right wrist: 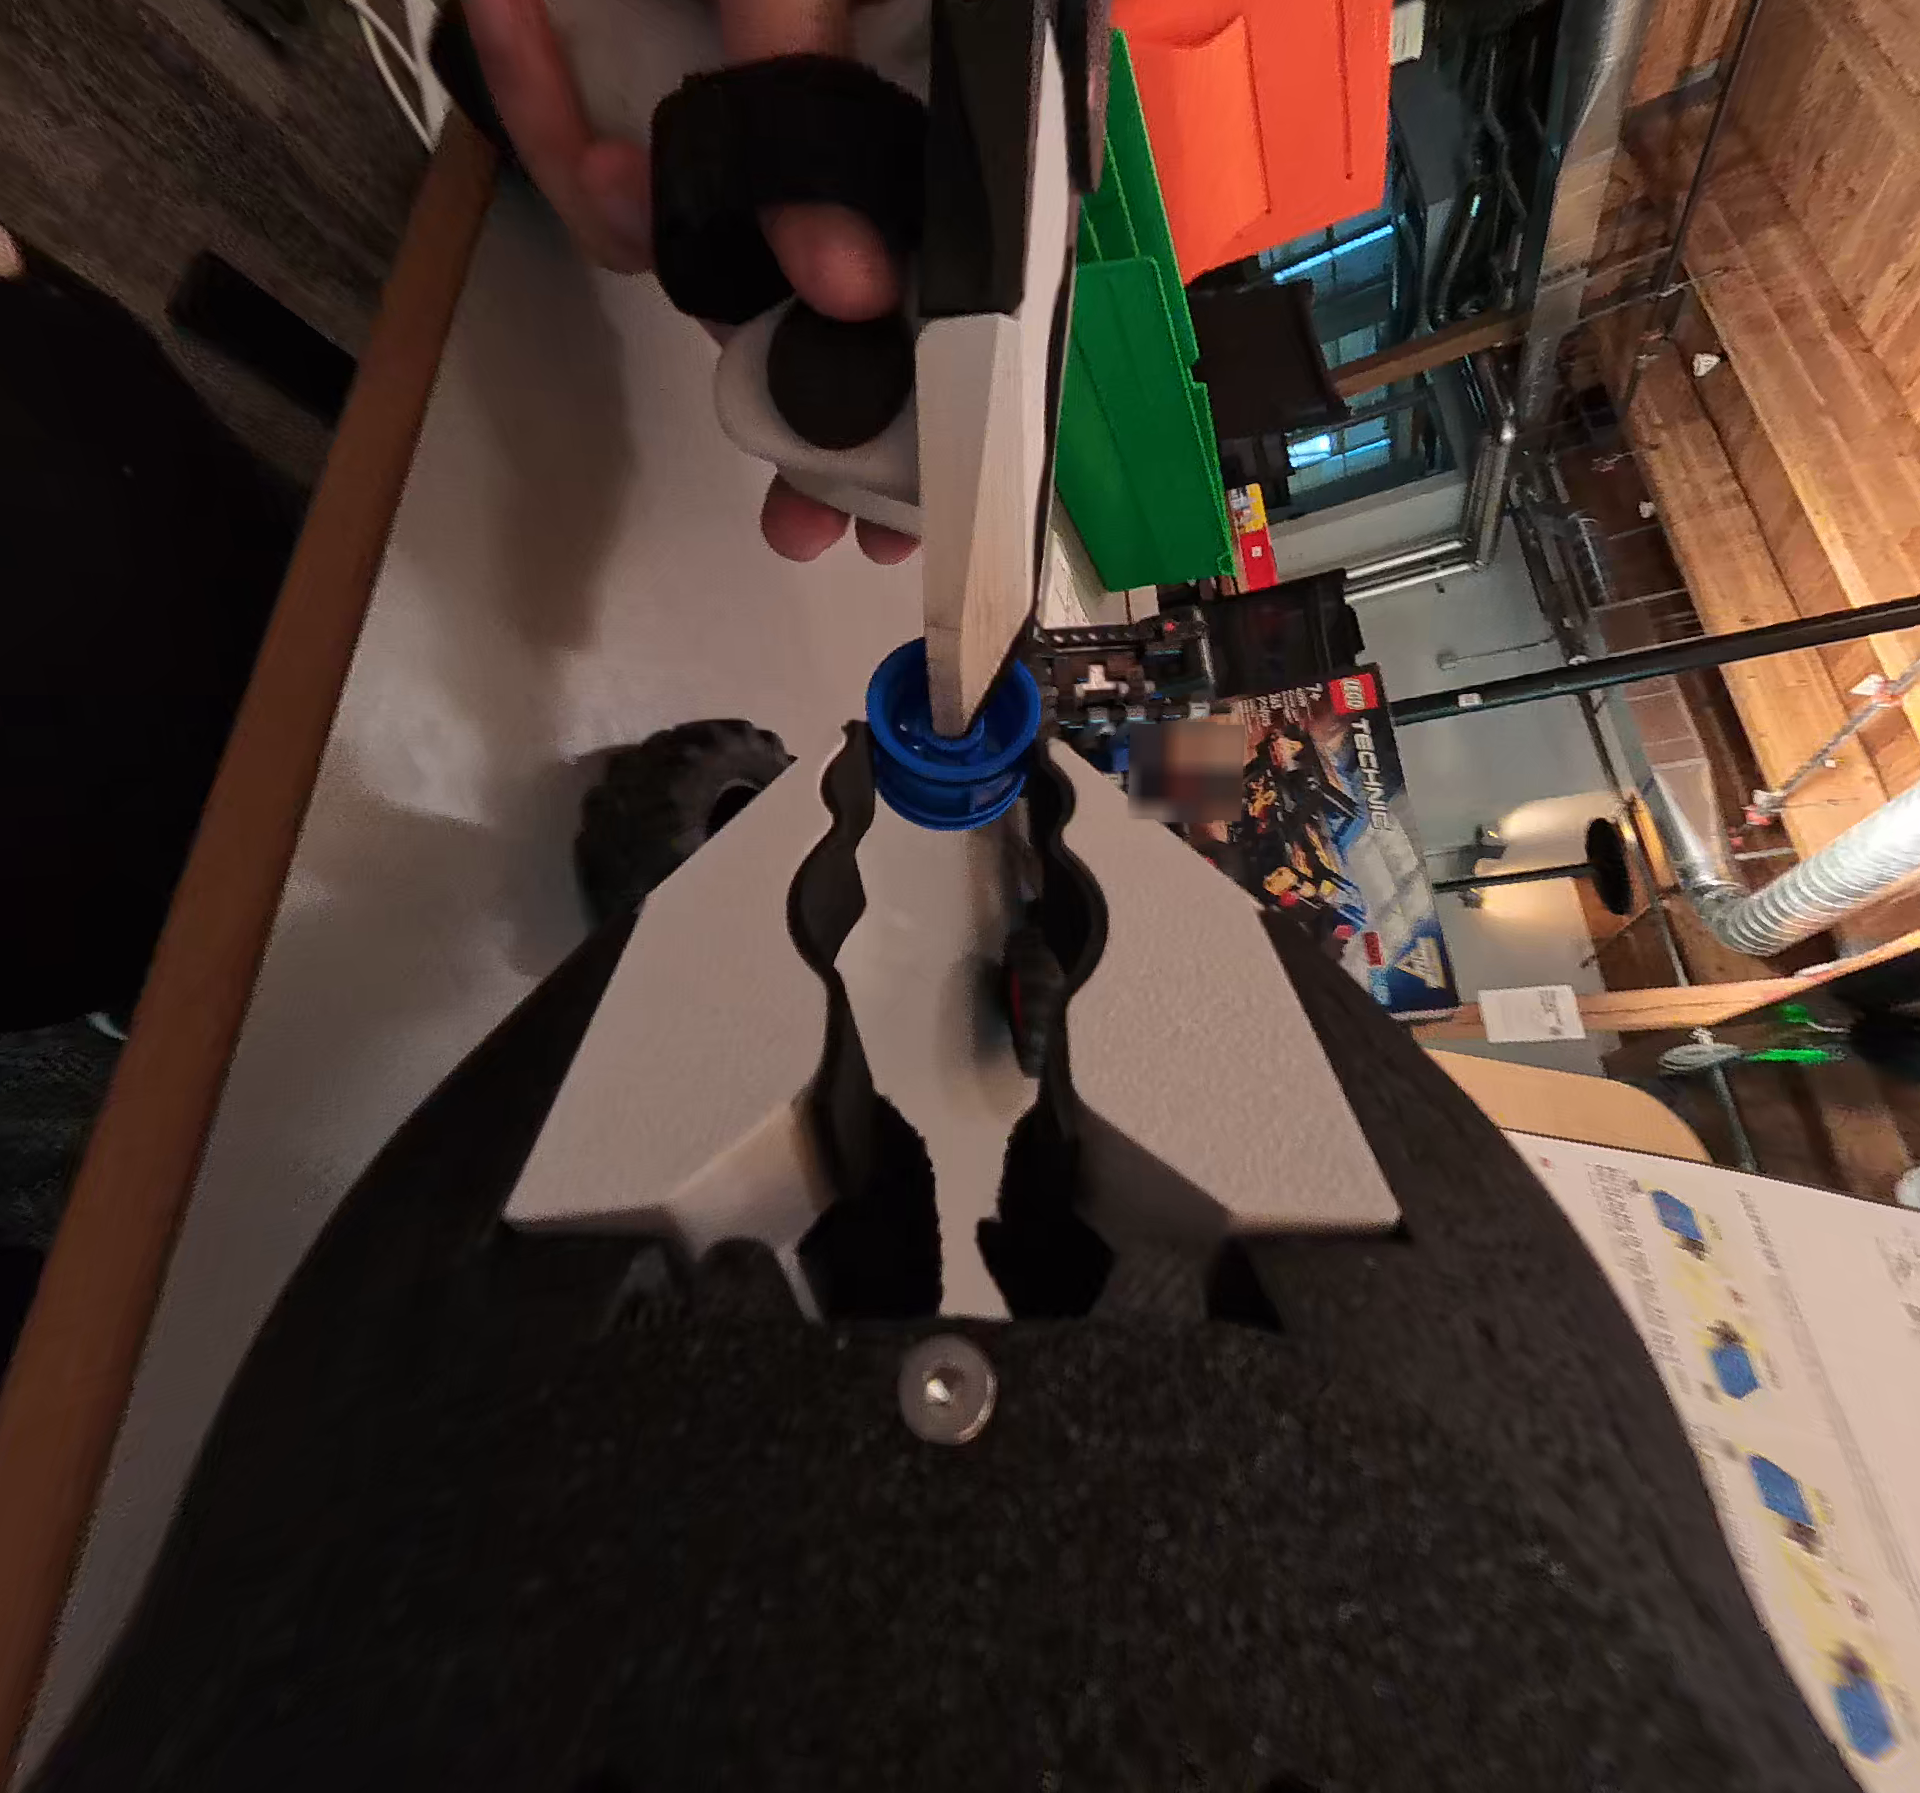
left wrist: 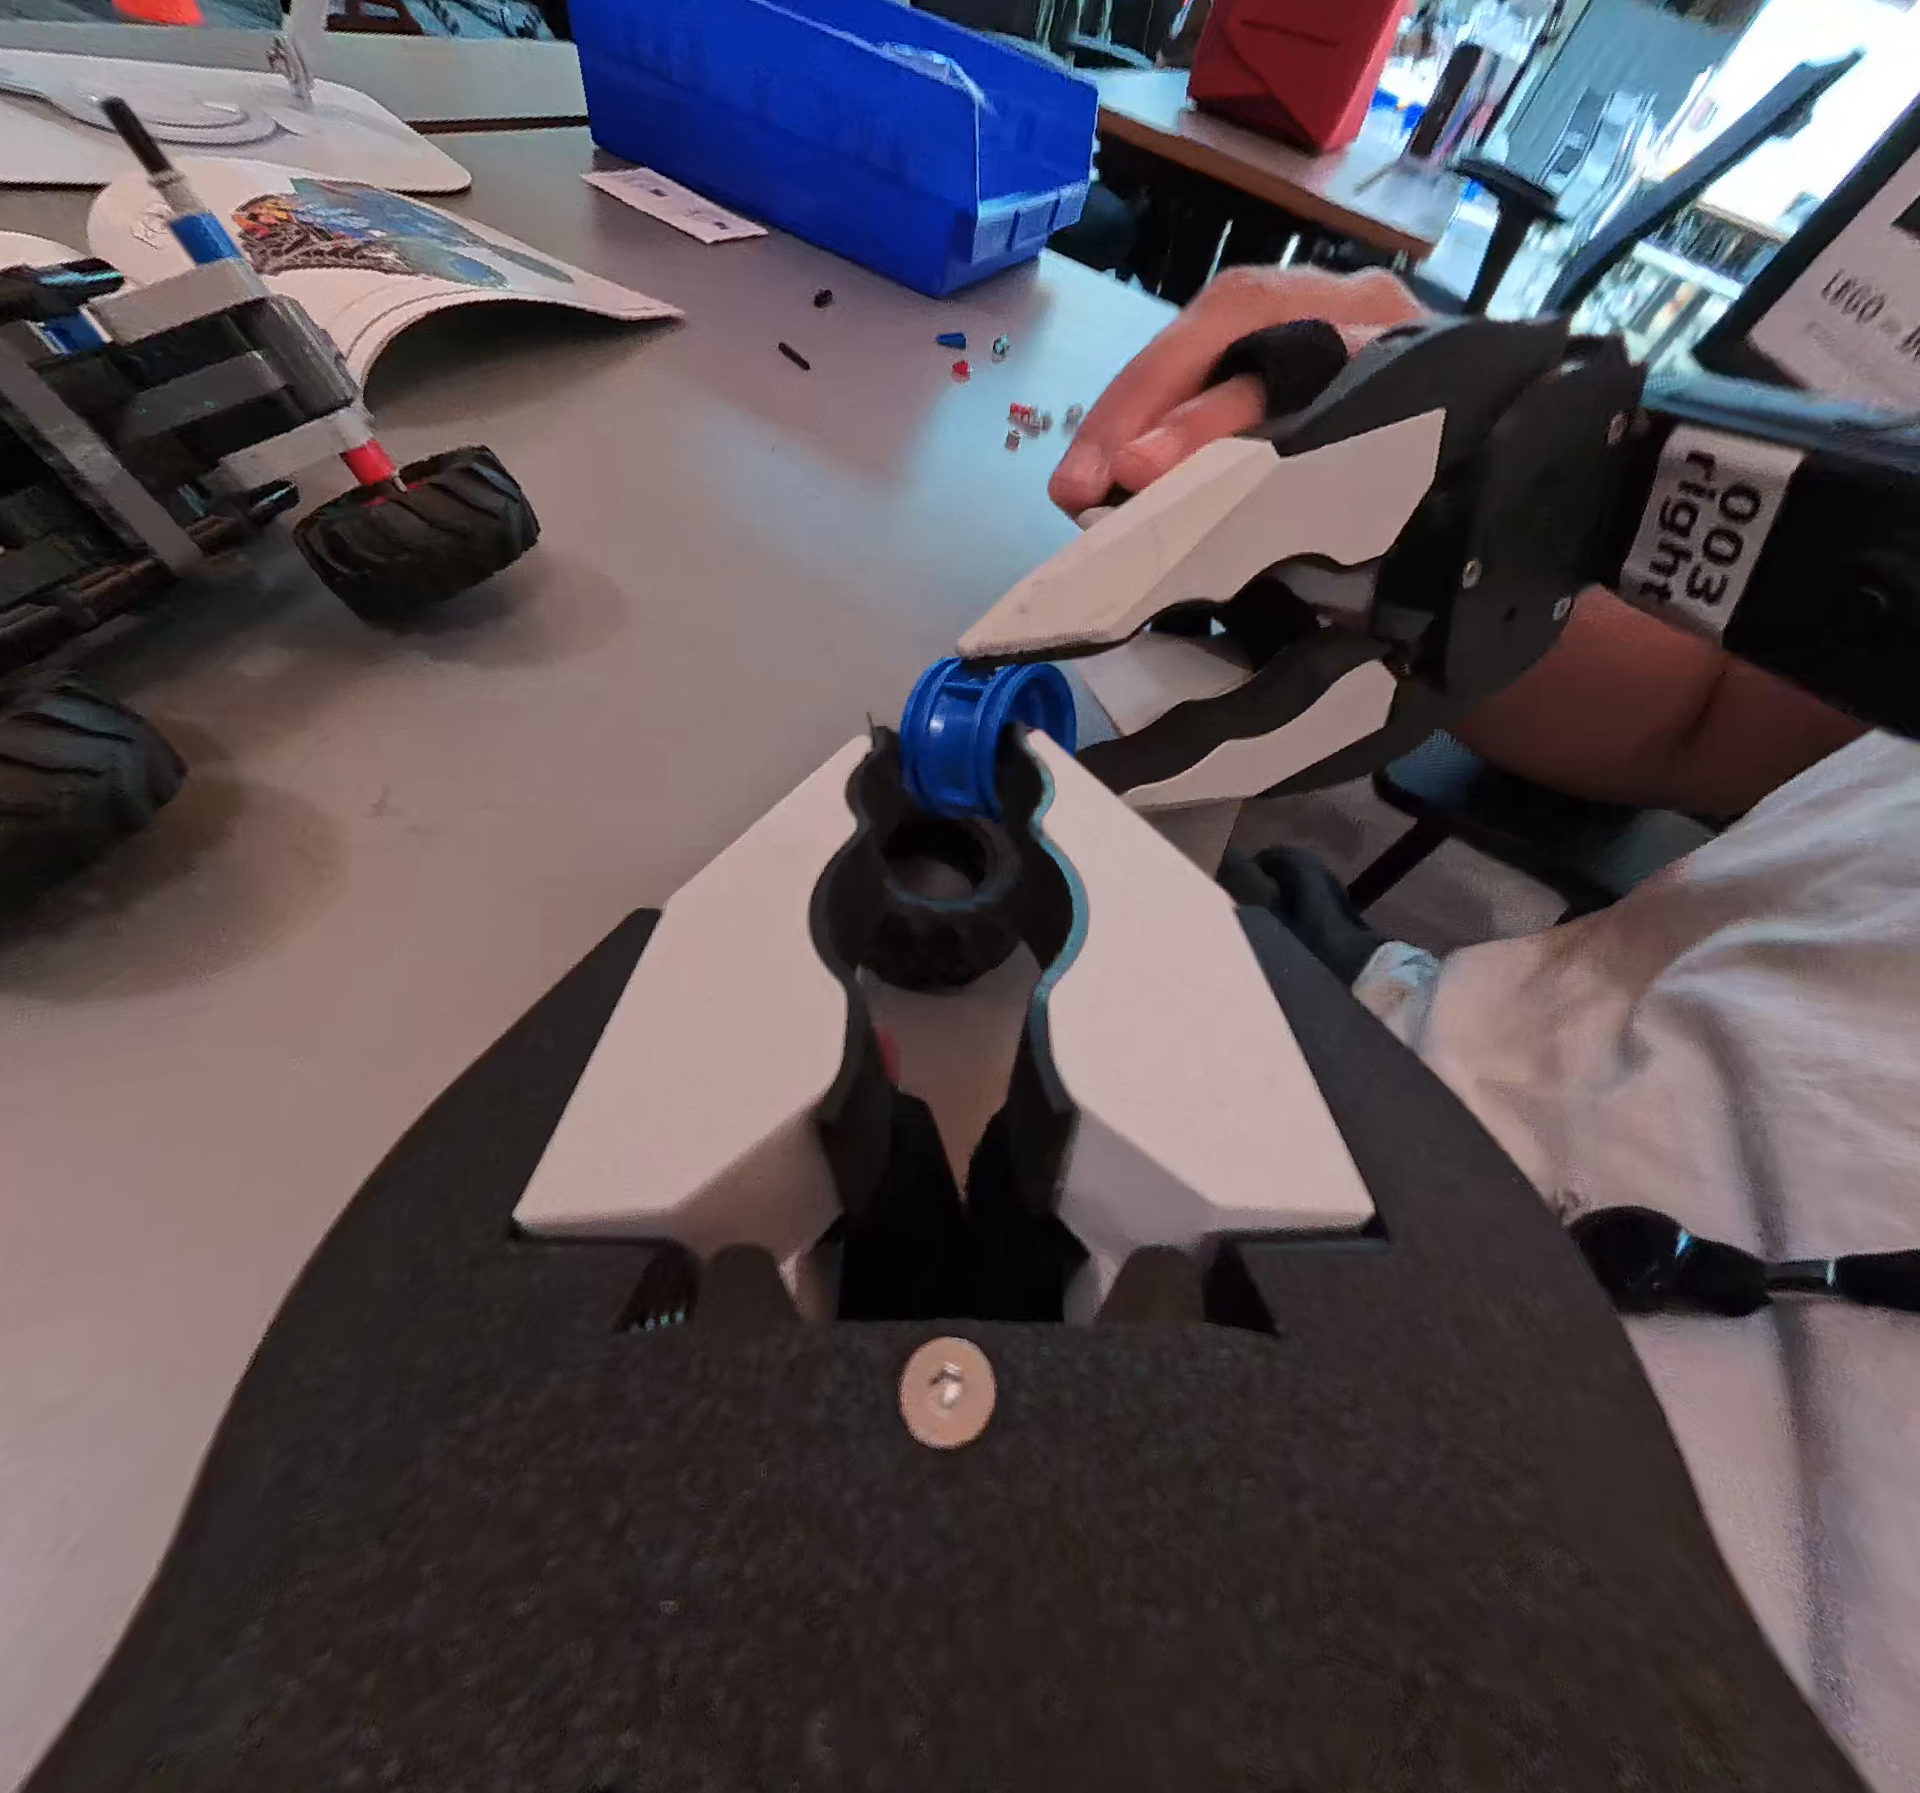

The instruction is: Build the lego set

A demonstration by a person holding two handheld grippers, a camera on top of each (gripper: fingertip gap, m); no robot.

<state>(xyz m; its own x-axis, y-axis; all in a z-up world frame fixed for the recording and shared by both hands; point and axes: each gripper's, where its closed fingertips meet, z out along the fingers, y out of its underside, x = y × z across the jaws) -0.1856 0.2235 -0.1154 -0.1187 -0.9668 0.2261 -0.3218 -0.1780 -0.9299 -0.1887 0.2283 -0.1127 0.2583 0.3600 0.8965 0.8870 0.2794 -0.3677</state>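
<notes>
My left gripper [left wrist: 961, 756] is shut on a black tyre [left wrist: 940, 902], which sits in the wavy recess between its fingers. A blue wheel rim [left wrist: 977, 741] is at its fingertips. My right gripper [right wrist: 951, 741] is shut on that blue rim [right wrist: 951, 756] and comes in from the right in the left wrist view [left wrist: 1039, 694]. The left gripper's finger [right wrist: 987, 496] reaches down onto the rim. Both are held above the grey table [left wrist: 675, 663]. The partly built vehicle [left wrist: 208, 413] with a black wheel [left wrist: 416, 528] stands at the left.
A blue bin [left wrist: 831, 112], an open instruction booklet [left wrist: 416, 257] and small loose pieces [left wrist: 997, 382] lie further back. A loose tyre [right wrist: 675, 787] sits on the table. The set's box [right wrist: 1340, 829], green bins [right wrist: 1132, 424] and the table's wooden edge [right wrist: 260, 652] also show. Left and right tips are no more than a few centimetres apart.
</notes>
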